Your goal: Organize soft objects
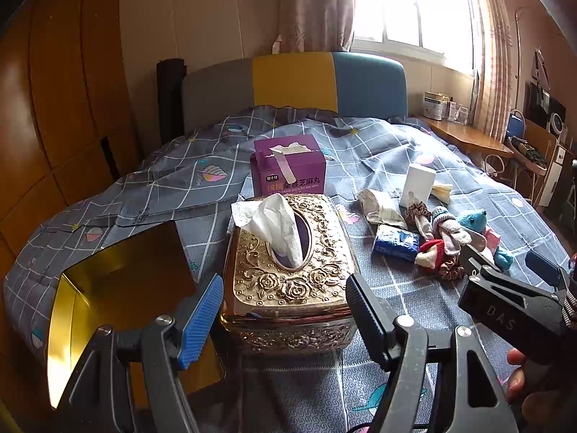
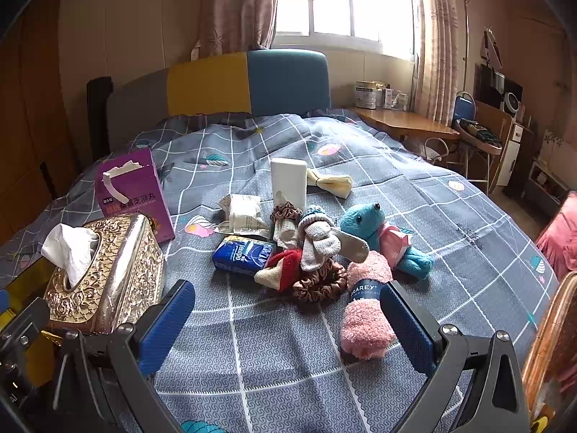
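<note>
Your fingers [image 2: 407, 321] stand wide on both grippers, holding nothing. The soft pile [image 2: 317, 249] sits mid-frame on the bed [image 2: 450, 223]; the pink rolled cloth [image 2: 364, 310] lies beside your right gripper [image 2: 285, 324]. Close off-centre and it may roll away.

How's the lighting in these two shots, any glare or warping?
Left wrist view: the window is blown out white and the gold tin glares along its left edge. Right wrist view: the window is overexposed too; fisheye bends the bed grid lines.

Ornate gold tissue box [image 1: 288, 270] on bed [image 2: 432, 216]; purple carton [image 1: 288, 169] behind; open gold tin [image 1: 119, 288] beside.
</note>
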Available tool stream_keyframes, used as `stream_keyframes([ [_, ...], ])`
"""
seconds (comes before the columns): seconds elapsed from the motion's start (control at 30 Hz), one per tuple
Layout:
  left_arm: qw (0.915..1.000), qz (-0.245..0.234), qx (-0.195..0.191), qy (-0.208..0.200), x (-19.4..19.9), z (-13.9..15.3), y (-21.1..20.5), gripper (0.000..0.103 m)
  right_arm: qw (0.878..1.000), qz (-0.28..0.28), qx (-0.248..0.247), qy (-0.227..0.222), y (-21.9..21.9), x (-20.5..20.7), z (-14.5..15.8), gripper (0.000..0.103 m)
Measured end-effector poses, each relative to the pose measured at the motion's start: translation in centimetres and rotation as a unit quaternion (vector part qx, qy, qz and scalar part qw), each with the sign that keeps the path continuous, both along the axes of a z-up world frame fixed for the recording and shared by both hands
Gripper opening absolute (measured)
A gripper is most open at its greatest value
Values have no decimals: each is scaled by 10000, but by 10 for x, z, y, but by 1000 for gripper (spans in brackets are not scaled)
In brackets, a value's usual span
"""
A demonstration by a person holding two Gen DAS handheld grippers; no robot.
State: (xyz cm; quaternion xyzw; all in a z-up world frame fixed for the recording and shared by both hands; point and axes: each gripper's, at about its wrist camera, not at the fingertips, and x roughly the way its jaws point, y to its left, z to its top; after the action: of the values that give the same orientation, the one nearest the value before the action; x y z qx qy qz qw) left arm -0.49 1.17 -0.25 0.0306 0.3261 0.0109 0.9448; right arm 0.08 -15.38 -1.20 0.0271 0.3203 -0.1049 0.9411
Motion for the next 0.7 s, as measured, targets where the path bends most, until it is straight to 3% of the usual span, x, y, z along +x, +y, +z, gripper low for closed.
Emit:
stream_keyframes([
  [0.7,10000,-19,-8,-6,-2,0,-2,72,10000,-1,3,14,0,0,-1,103],
])
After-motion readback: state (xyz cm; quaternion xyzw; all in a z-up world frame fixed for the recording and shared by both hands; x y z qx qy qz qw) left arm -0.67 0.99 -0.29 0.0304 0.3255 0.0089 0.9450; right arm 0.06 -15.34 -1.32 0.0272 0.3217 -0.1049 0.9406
